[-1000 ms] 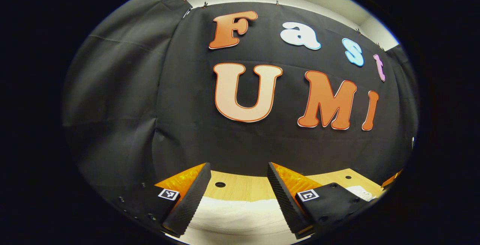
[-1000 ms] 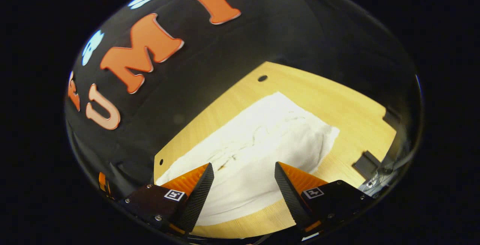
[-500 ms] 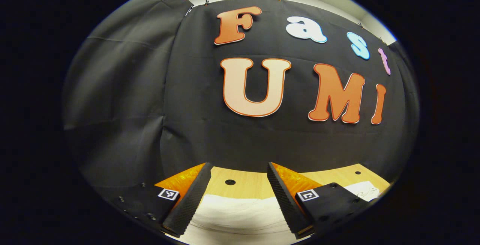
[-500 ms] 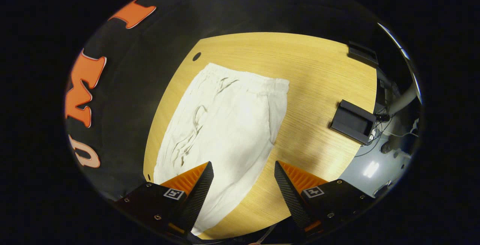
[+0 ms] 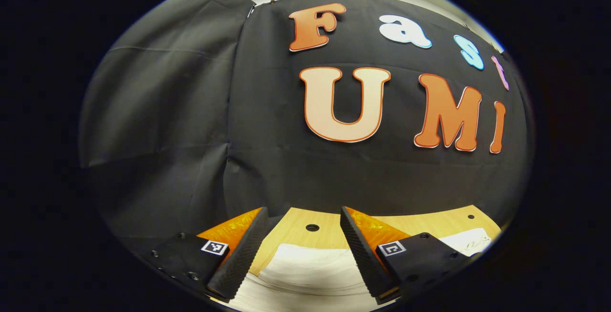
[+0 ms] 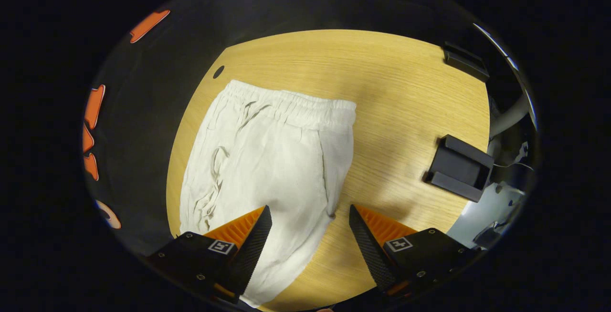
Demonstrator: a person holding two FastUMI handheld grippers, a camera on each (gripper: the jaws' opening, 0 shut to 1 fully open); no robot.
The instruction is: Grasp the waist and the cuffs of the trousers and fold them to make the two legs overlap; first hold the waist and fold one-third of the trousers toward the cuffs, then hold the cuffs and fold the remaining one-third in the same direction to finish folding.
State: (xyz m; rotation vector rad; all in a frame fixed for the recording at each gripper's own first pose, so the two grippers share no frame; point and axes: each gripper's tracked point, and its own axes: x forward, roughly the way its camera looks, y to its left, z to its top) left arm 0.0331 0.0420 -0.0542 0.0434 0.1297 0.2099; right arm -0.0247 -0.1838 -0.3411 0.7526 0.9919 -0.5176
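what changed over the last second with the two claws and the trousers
The right claw swung round from a low, slanted look at the trousers to a view from above, with the waistband at the far end. The left claw drifted slightly sideways along the table. Nothing was gripped or released: both claws stayed open and the trousers lay flat and unmoved.
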